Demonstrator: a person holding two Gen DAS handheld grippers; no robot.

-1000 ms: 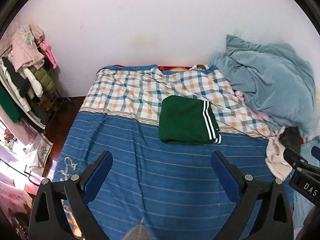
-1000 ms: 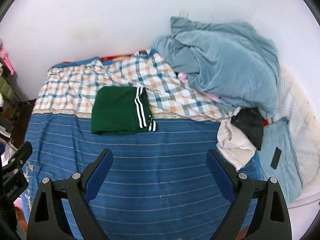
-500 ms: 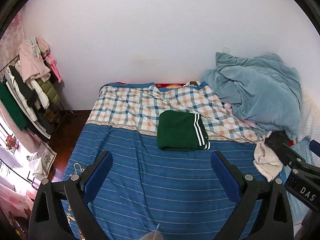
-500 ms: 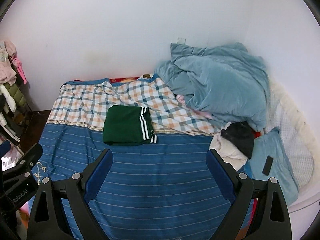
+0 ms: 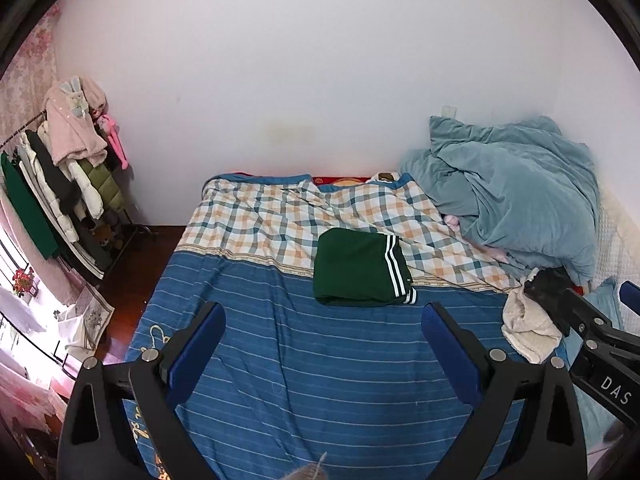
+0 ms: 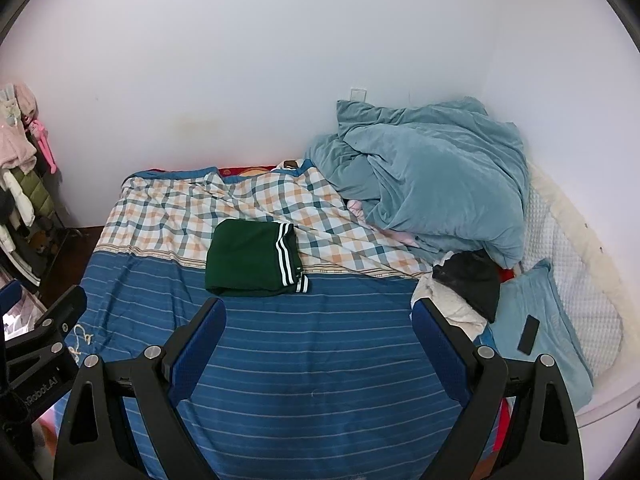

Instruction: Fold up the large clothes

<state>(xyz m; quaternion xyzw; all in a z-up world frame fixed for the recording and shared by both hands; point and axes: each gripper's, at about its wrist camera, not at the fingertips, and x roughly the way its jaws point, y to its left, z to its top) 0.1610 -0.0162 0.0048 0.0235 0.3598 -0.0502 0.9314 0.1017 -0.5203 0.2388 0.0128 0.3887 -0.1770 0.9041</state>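
Observation:
A folded dark green garment with white stripes point(image 5: 360, 268) lies on the bed point(image 5: 320, 360), across the line between the plaid and blue striped sheet; it also shows in the right wrist view point(image 6: 252, 256). My left gripper point(image 5: 322, 316) is open and empty, held well back from and above the garment. My right gripper point(image 6: 318, 312) is open and empty too, at a similar distance. Part of the right gripper shows at the right edge of the left wrist view point(image 5: 592, 332).
A heaped teal duvet point(image 6: 432, 176) fills the bed's far right corner. White and black clothes point(image 6: 468, 288) lie at the right, beside a teal pillow point(image 6: 536, 320) with a dark phone point(image 6: 528, 334). A clothes rack point(image 5: 52, 184) stands on the left.
Both grippers have pulled back and risen from the bed, so the folded garment looks smaller and farther. The garment has not moved. Both stay open.

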